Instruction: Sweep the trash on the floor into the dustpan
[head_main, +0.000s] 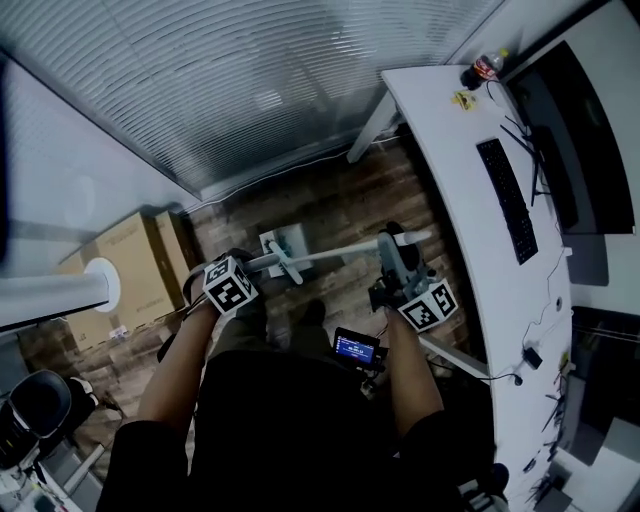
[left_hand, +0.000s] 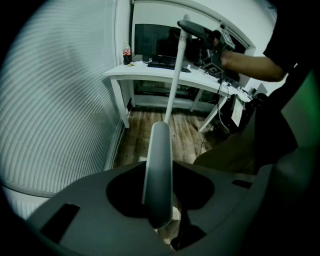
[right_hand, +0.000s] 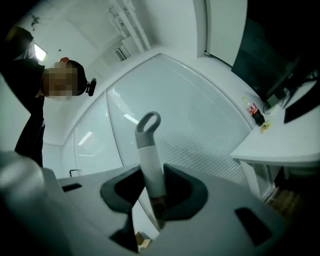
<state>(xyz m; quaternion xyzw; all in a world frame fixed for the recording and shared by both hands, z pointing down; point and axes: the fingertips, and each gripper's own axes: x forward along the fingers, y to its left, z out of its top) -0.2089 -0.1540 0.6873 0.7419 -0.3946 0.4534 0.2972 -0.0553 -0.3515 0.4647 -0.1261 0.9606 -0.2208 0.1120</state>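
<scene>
The dustpan handle (left_hand: 158, 160) was clamped in the left tool (left_hand: 159, 194); the broom handle (right_hand: 147, 147) was gripped in the right tool (right_hand: 153, 194).

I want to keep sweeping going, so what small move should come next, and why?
Probably a short broom stroke across the floor toward the dustpan. The right claw is shut on the broom handle near its looped end, the left claw holds the dustpan handle, and the broom's lower end sits beside the dustpan. What's left to sweep isn't visible.
</scene>
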